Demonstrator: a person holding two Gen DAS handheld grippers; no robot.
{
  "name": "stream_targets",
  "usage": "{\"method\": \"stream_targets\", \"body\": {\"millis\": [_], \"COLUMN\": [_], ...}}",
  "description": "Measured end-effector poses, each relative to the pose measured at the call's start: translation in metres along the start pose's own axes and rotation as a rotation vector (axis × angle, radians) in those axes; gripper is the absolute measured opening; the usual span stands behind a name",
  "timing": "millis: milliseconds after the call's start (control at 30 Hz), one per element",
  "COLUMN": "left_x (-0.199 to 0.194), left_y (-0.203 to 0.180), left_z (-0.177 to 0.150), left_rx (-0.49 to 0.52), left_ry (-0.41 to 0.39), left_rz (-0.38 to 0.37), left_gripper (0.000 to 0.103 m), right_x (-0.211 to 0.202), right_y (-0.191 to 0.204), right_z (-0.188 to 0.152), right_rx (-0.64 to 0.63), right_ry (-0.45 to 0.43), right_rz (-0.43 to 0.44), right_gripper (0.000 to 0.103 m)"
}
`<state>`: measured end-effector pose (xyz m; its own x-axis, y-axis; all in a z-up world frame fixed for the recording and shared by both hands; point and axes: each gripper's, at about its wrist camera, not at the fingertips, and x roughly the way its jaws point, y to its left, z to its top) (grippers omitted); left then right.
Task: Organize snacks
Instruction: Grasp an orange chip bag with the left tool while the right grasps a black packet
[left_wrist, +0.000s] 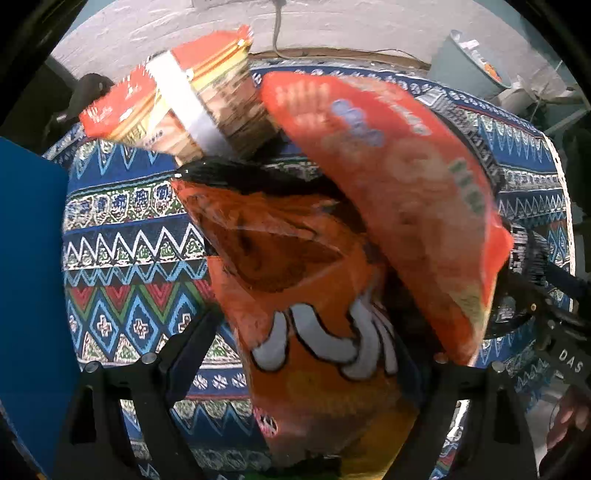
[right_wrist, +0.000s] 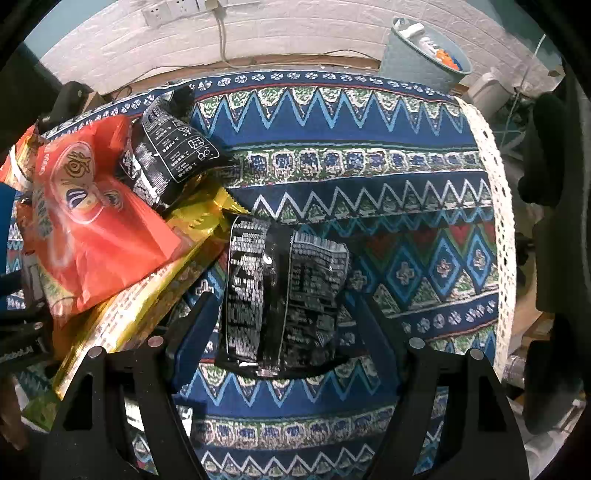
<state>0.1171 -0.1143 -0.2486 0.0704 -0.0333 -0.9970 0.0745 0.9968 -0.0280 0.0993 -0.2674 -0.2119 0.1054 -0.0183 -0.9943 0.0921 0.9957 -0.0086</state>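
The left gripper (left_wrist: 310, 354) hangs over a blurred orange snack bag (left_wrist: 317, 314), jaws spread wide on either side; whether they touch it is hard to tell. A red packet (left_wrist: 399, 192) leans across that bag. The right gripper (right_wrist: 284, 332) has its jaws spread around a black packet (right_wrist: 280, 299) lying flat on the patterned surface (right_wrist: 369, 184).

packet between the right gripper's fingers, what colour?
Black with white print, lying flat on the patterned cloth. Clearest in the right wrist view.
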Motion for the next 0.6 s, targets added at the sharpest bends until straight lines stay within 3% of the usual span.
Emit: {"method": "stream_targets", "body": {"millis": [233, 300, 367, 433, 600], "left_x": [0.016, 0.014, 0.011, 0.01, 0.006], "left_y": [0.019, 0.022, 0.025, 0.027, 0.04], "left_z": [0.003, 0.003, 0.004, 0.003, -0.001], "left_rx": [-0.007, 0.005, 0.026, 0.045, 0.064], "left_ry": [0.009, -0.008, -0.022, -0.033, -0.04], "left_rz": [-0.004, -0.02, -0.021, -0.016, -0.056], "left_gripper": [0.089, 0.085, 0.071, 0.064, 0.053], "right_x": [0.016, 0.02, 0.025, 0.03, 0.034], "right_y": [-0.004, -0.006, -0.006, -0.005, 0.003], "right_z": [0.01, 0.011, 0.013, 0.013, 0.007], "right_rx": [0.037, 0.041, 0.043, 0.031, -0.019], "right_ry": [0.01, 0.008, 0.009, 0.016, 0.009], "right_rz": [0.0, -0.01, -0.023, -0.036, -0.058], "right_gripper": [0.077, 0.077, 0.077, 0.077, 0.07]}}
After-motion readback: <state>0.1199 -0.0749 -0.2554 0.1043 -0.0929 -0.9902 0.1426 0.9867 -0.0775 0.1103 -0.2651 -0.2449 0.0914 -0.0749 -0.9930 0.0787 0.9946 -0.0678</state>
